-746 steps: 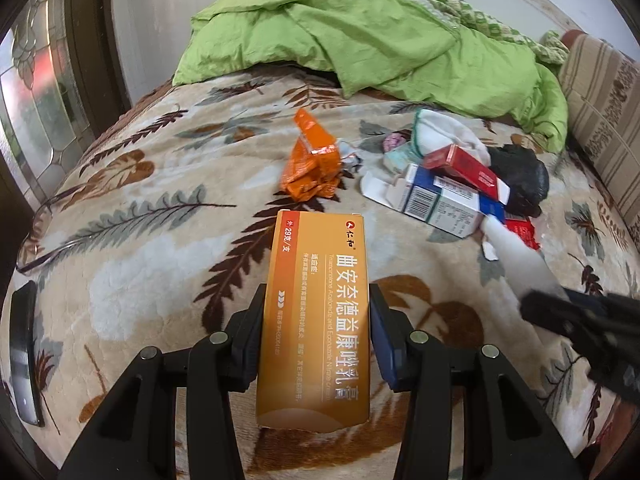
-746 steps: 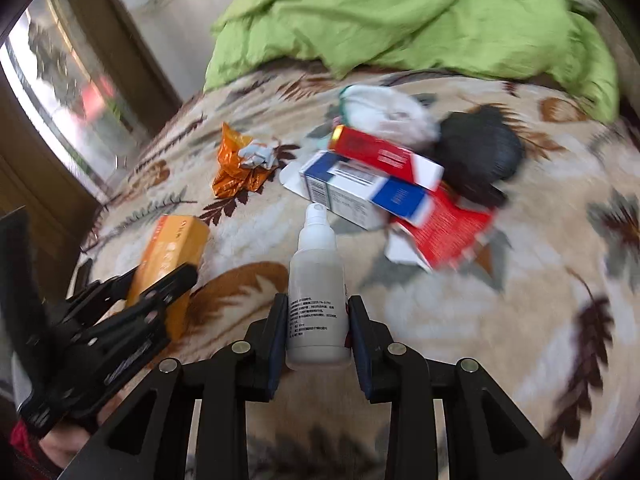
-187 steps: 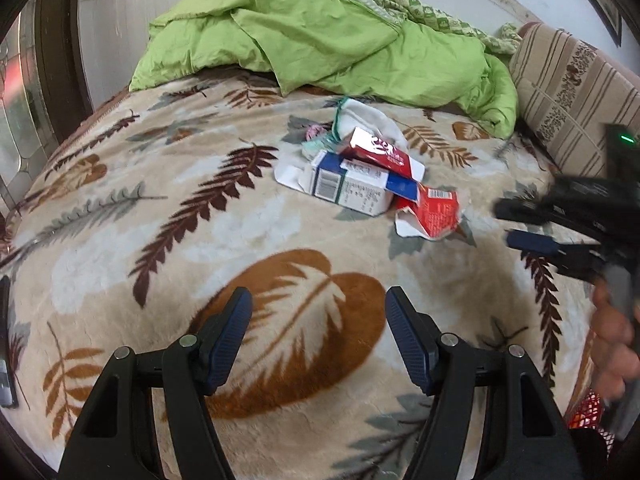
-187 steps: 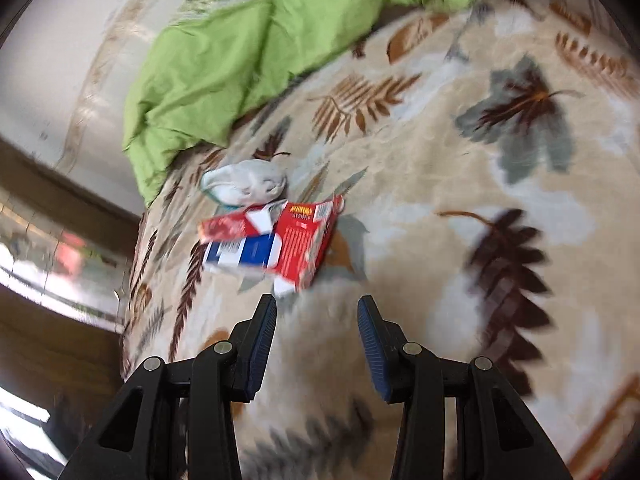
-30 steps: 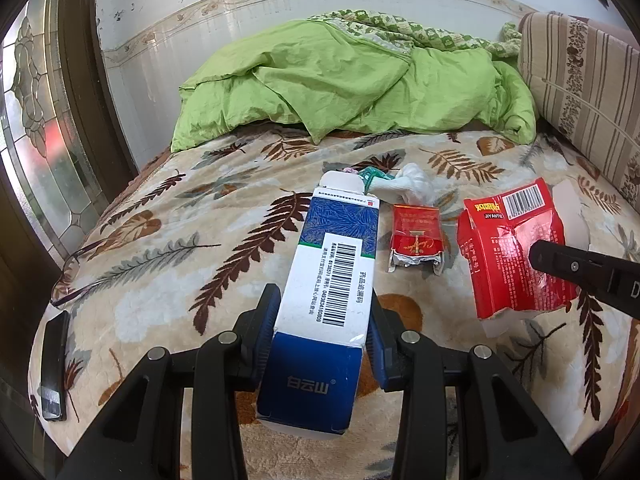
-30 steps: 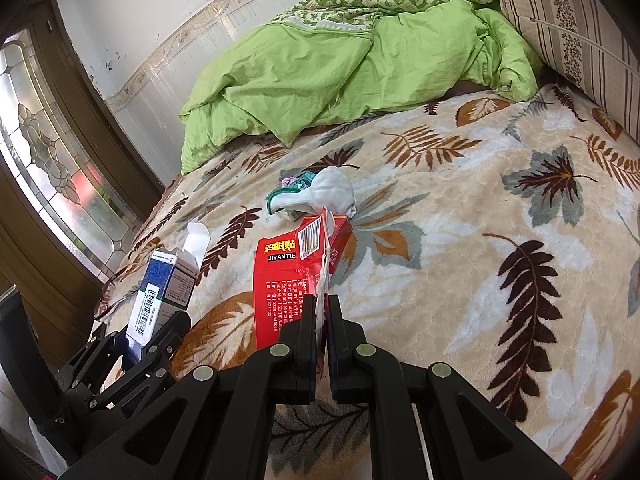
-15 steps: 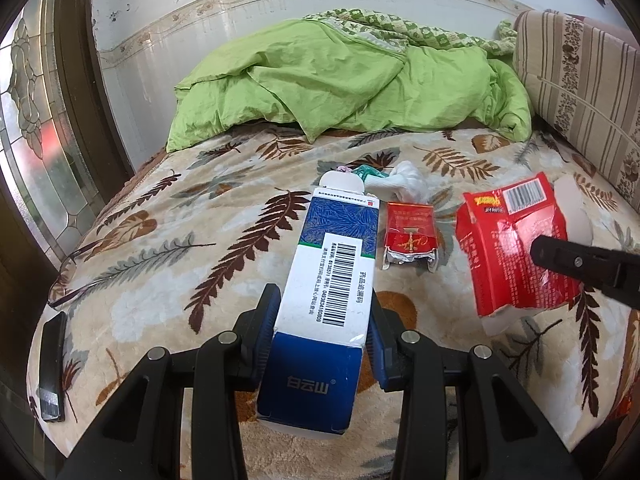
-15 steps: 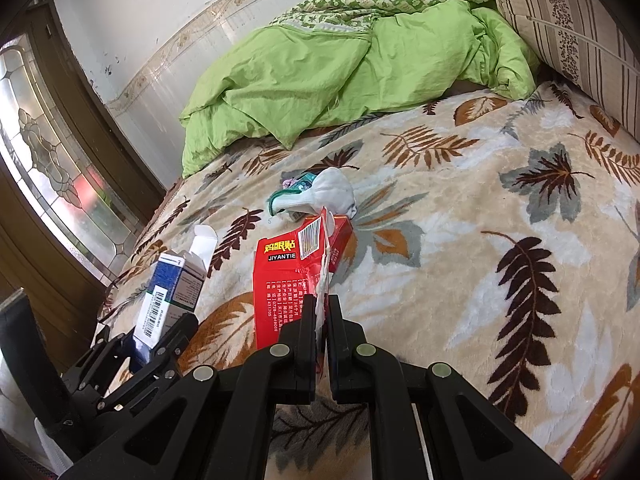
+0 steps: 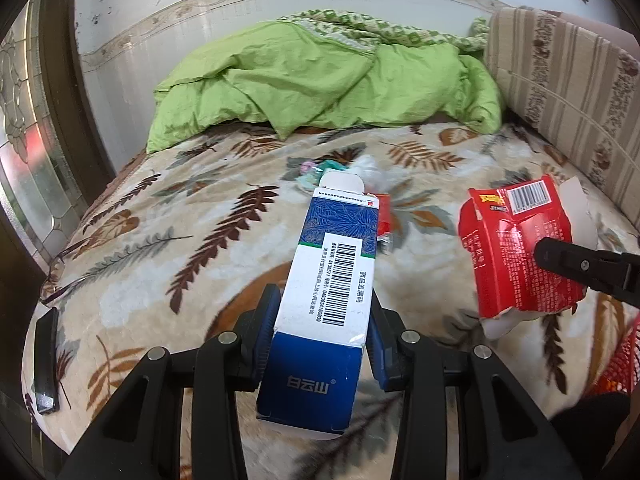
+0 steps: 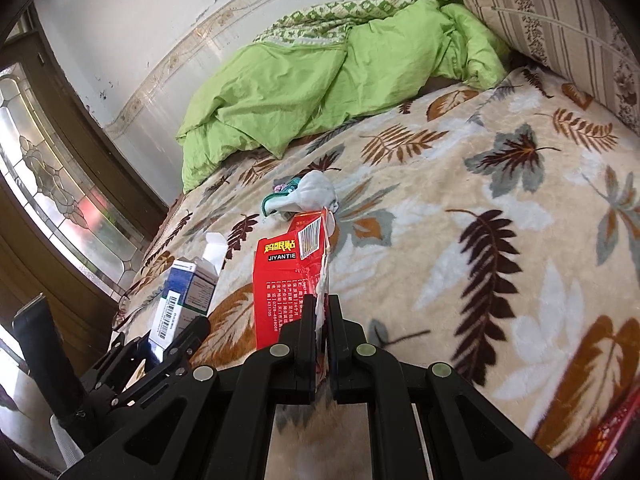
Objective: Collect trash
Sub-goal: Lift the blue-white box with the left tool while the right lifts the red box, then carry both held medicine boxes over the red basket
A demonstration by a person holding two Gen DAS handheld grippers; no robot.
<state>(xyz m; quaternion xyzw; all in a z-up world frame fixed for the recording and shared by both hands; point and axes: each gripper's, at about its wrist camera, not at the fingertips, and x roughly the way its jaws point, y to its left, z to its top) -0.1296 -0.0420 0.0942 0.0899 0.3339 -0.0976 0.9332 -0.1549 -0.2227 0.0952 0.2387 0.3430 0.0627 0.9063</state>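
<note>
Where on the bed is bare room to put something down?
Free: the leaf-pattern blanket on its right side, between the striped cushion and the white bag; also the left part beside the black phone. Crowded: the middle, around the small red packet.

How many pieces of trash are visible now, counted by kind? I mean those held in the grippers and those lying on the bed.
Cardboard boxes, held: 2, the blue and white box in the left gripper and the red box in the right gripper.
Small red packet on the blanket: 1.
White crumpled bundle with green bits: 1.
Total: 4.
</note>
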